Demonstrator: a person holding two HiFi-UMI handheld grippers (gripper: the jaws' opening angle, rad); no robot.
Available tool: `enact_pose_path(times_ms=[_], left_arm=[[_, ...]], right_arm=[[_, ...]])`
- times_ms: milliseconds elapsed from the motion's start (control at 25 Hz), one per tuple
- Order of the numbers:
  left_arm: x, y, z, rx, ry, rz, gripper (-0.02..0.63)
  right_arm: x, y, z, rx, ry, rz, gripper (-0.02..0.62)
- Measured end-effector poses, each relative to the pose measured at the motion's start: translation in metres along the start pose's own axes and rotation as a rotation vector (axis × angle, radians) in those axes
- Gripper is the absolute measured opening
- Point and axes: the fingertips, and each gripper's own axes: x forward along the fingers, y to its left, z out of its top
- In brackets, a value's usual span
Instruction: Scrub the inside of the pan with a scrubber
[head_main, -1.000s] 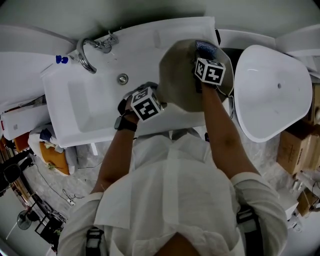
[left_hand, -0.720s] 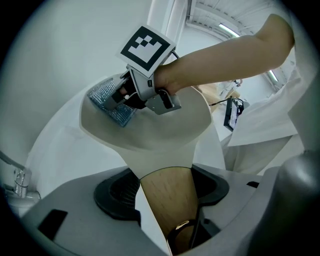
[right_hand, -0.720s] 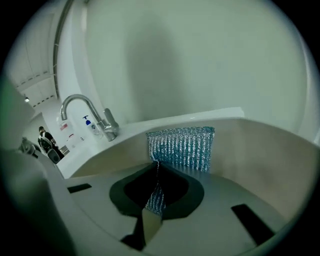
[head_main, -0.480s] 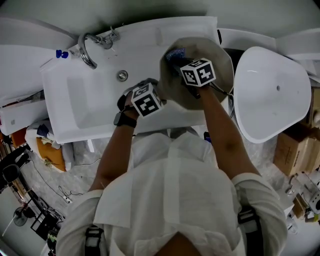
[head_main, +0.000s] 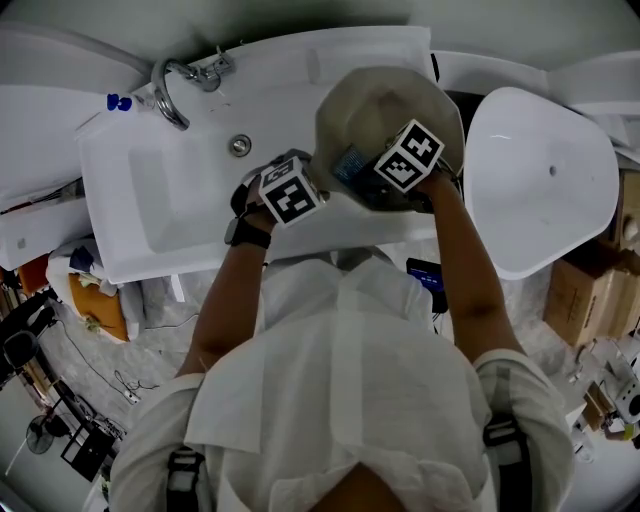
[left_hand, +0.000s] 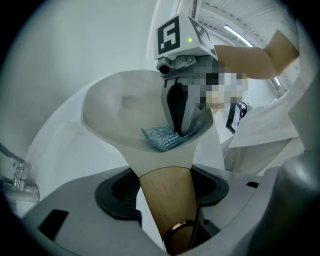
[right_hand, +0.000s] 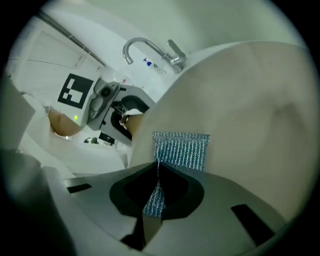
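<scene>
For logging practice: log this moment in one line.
left claw: shut on wooden handle of beige pan | right claw: shut on blue woven scrubber | scrubber inside pan

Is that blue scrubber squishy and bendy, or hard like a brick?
Probably bendy: the scrubber pinches down thin where the right tool clamps it, yet it fans out flat against the pan. It looks light, since that small pinch carries it. Its ribbed, woven surface should grip rather than slide.

Scrubber (head_main: 350, 164) lies inside the pan (head_main: 385, 100), which sits between the sink (head_main: 150, 205) at left and a basin (head_main: 540, 200) at right.
</scene>
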Motion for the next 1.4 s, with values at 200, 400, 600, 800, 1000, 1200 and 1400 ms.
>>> enact_pose_path(times_ms=[200,400,600,800,1000,1200,1400], left_arm=[[0.000,-0.001,-0.001,-0.030,-0.010,-0.004,0.282],[0.000,-0.001,-0.001,-0.036,-0.012,-0.005,0.279],[-0.001,-0.003,0.000,-0.036,-0.016,-0.009,0.278],[-0.001,-0.003,0.000,-0.034,-0.014,-0.011,0.276],[-0.001,-0.004,0.001,-0.029,-0.015,-0.009,0.276],[-0.001,-0.003,-0.001,-0.027,-0.010,-0.008,0.276],[-0.001,-0.003,0.000,-0.025,-0.013,-0.005,0.278]], right_arm=[[-0.019,-0.008,-0.052,0.032,0.301,-0.050,0.021],[-0.045,-0.052,-0.084,0.025,0.534,-0.257,0.021],[-0.067,-0.093,-0.083,0.091,0.543,-0.438,0.021],[-0.085,-0.122,-0.062,0.117,0.470,-0.553,0.021],[-0.099,-0.153,-0.003,0.084,0.154,-0.738,0.021],[-0.077,-0.151,0.048,0.002,-0.115,-0.756,0.021],[-0.038,-0.116,0.061,-0.027,-0.200,-0.599,0.021]])
